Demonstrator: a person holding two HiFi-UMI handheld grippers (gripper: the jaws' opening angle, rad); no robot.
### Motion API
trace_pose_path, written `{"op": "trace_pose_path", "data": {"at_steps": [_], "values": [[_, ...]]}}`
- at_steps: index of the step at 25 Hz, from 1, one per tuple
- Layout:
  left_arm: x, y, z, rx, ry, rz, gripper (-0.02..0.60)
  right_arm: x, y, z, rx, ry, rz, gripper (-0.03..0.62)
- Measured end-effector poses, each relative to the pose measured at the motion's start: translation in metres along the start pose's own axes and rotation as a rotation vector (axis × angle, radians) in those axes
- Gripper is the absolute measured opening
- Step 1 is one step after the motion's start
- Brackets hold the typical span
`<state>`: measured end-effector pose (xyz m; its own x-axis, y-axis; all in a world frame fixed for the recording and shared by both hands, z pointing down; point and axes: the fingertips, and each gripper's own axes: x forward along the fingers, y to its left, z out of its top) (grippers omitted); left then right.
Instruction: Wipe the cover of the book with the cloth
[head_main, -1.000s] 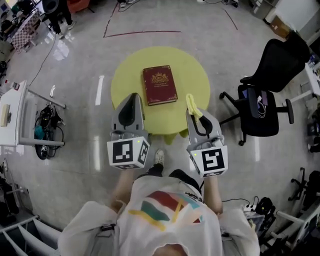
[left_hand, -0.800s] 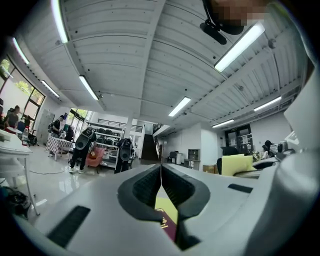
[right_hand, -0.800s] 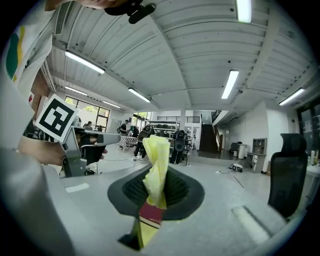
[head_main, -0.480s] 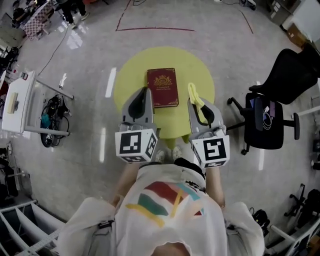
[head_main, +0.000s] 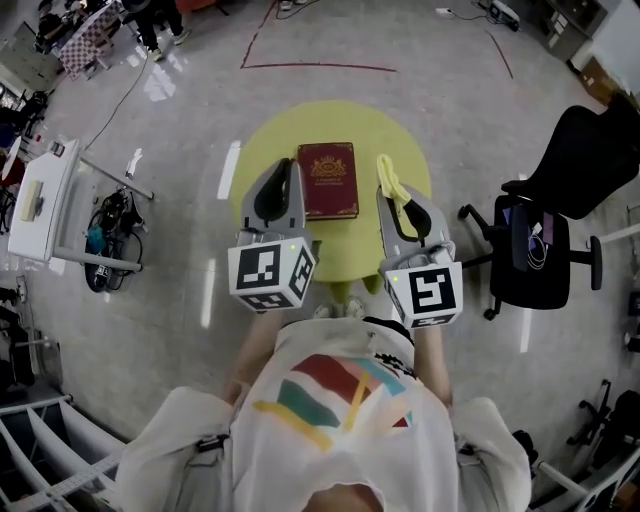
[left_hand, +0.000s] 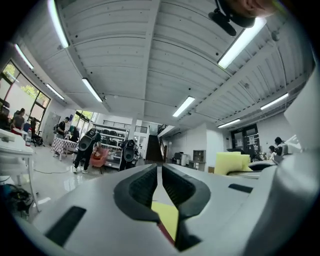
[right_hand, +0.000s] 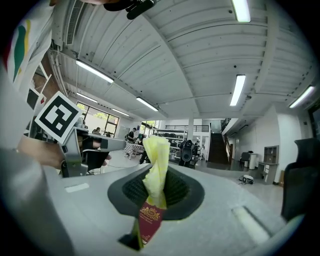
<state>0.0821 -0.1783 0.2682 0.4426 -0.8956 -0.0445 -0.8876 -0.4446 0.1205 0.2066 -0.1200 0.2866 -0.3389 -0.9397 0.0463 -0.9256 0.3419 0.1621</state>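
Between my left claw (head_main: 291, 170), clenched empty, and my right claw (head_main: 384, 192), gripping a pale yellow cloth (right_hand: 156, 155), the dark red hardcover book (head_main: 328, 180) lies on the round yellow counter (head_main: 408, 150). I judge this the approach; next, cloth down onto the cover.

Colours in the room: a dark red book (head_main: 327, 180) with a gold crest, a yellow-green surface (head_main: 400, 140), a pale yellow cloth (head_main: 392, 183). The left gripper (head_main: 291, 166) and right gripper (head_main: 386, 200) are grey, and their cubes (head_main: 270, 276) are white with black square markers. The floor (head_main: 500, 90) is glossy grey and the chair (head_main: 585, 150) black.
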Motion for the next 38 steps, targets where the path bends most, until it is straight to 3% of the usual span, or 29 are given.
{"op": "trace_pose_path", "data": {"at_steps": [6, 11, 26, 38], "values": [[0.012, 0.021, -0.022, -0.054, 0.090, 0.004, 0.045, 0.008, 0.004, 0.001, -0.011, -0.001, 0.013, 0.029], [0.030, 0.035, -0.051, -0.102, 0.167, -0.003, 0.160, 0.014, 0.006, -0.006, -0.008, 0.026, 0.016, 0.029], [0.042, 0.084, -0.220, -0.244, 0.540, 0.100, 0.160, 0.024, 0.005, -0.037, 0.018, 0.132, 0.020, 0.029], [0.039, 0.085, -0.313, -0.278, 0.768, 0.099, 0.158, 0.020, -0.001, -0.058, 0.024, 0.196, 0.004, 0.029]]}}
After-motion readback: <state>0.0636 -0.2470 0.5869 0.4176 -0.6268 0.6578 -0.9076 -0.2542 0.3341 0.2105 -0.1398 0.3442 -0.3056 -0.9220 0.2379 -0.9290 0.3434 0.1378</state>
